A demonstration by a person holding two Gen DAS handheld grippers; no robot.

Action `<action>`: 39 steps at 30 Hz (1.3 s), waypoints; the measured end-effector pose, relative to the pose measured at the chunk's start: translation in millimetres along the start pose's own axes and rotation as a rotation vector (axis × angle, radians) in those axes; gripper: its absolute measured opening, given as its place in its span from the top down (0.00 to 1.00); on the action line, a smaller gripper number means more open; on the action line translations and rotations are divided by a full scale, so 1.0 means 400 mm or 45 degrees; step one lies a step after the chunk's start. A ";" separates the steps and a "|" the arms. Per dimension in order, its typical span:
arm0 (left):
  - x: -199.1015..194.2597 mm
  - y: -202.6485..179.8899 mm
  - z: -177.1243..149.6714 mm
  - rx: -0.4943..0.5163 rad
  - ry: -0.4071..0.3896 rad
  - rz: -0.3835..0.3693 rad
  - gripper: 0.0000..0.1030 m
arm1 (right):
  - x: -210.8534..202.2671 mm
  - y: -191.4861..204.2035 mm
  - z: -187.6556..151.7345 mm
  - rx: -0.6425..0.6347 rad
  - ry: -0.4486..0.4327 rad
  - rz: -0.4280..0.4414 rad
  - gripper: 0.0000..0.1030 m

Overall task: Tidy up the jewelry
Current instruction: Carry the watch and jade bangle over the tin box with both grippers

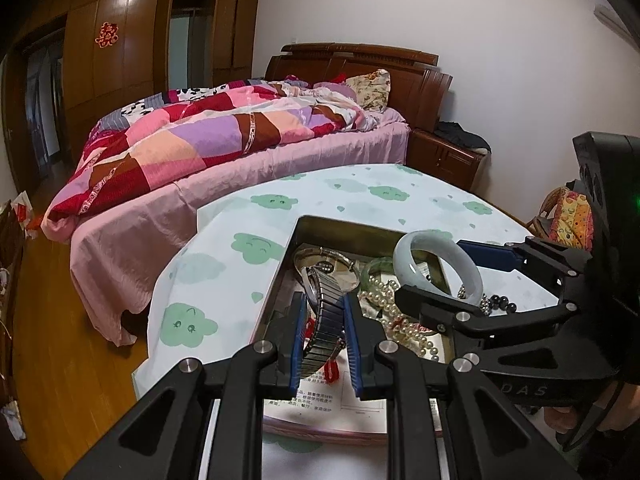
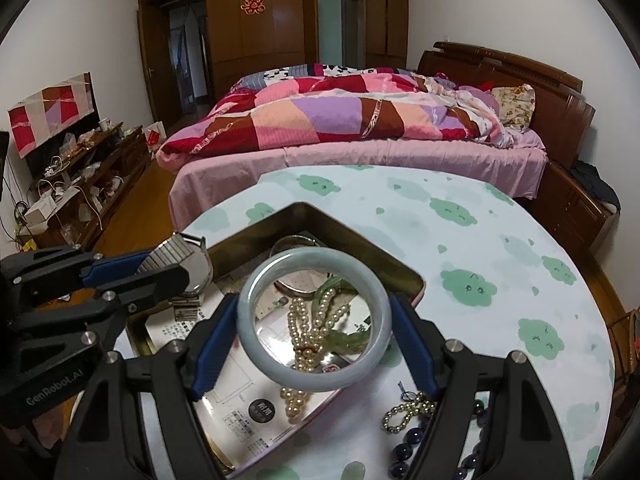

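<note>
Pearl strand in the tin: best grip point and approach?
Take the pearl strand from above at the bunched loops mid-strand, jaws across the bundle. It lies flat and loose in the tin, with a green bangle across its top end, so avoid that end. Both grippers are occupied now.

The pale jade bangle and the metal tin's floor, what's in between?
A cream pearl necklace and a green bangle lie there, seen through the pale jade bangle in the right wrist view.

Watch [image 1: 324, 312] (metal band), pale bangle [image 2: 314, 320] held above tin [image 2: 360, 240].
</note>
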State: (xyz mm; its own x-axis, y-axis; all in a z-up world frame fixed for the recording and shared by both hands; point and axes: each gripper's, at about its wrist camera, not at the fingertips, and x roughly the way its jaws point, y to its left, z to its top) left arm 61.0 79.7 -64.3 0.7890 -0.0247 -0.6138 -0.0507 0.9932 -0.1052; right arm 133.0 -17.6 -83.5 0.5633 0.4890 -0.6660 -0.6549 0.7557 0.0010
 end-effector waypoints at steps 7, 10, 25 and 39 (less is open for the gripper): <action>0.016 0.005 -0.010 -0.006 0.022 0.004 0.83 | 0.016 0.004 -0.013 0.003 0.024 -0.003 0.25; 0.024 0.009 -0.013 -0.007 0.033 0.005 0.83 | 0.022 0.006 -0.015 0.000 0.033 -0.007 0.25; 0.058 0.022 -0.030 -0.023 0.084 -0.001 0.83 | 0.052 0.024 -0.025 -0.070 0.084 -0.036 0.24; 0.080 0.033 -0.039 -0.037 0.121 0.016 0.82 | 0.070 0.040 -0.032 -0.145 0.107 -0.073 0.24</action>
State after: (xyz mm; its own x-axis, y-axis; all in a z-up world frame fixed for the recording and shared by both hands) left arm 76.2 90.3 -97.8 0.7269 -0.0241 -0.6863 -0.0793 0.9898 -0.1187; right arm 131.9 2.6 -111.7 0.5602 0.4046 -0.7228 -0.6784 0.7248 -0.1200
